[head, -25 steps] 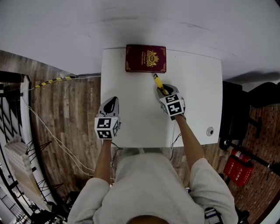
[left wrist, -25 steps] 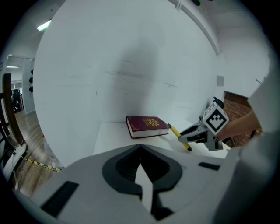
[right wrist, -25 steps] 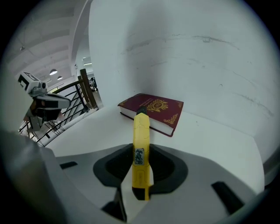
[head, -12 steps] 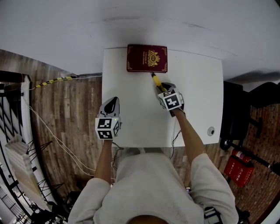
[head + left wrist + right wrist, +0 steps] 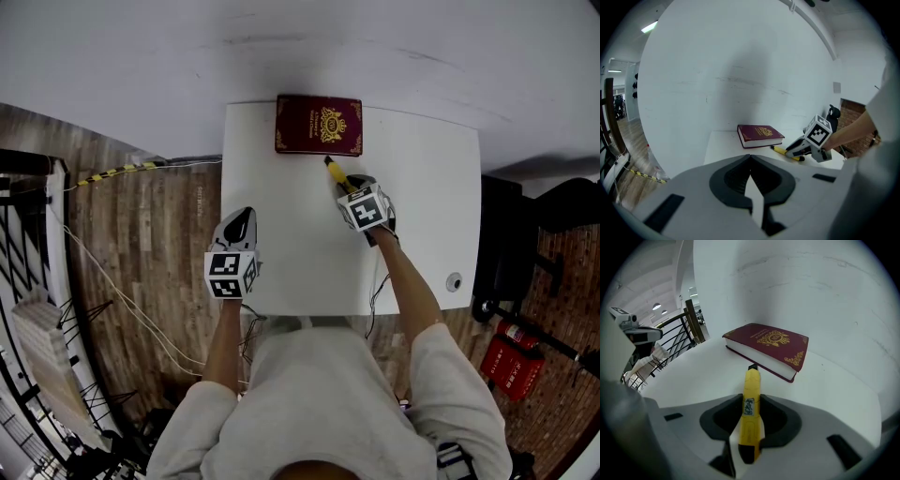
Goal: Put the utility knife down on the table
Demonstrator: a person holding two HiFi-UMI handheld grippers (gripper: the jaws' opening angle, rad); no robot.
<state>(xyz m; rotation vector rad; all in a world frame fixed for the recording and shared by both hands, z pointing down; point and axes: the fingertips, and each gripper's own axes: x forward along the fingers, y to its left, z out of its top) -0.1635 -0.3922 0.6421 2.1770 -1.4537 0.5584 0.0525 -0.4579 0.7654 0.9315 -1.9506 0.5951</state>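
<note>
Utility knife [image 5: 751, 414], yellow: sitting lengthwise between the jaws of the right gripper [image 5: 751, 430], which are clamping its body. Its black tip is pointing at the near edge of a maroon book [image 5: 767, 346], just beside it and low over the white table [image 5: 427, 216]; contact with the tabletop cannot be told. Left gripper [image 5: 751, 161]: hovering by the table's left edge, well apart, jaws pressing together on nothing.

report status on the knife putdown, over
Right gripper shut on knife, low over table, not released. Left gripper shut, empty, at near left edge. Knife tip close to book; mind it.
</note>
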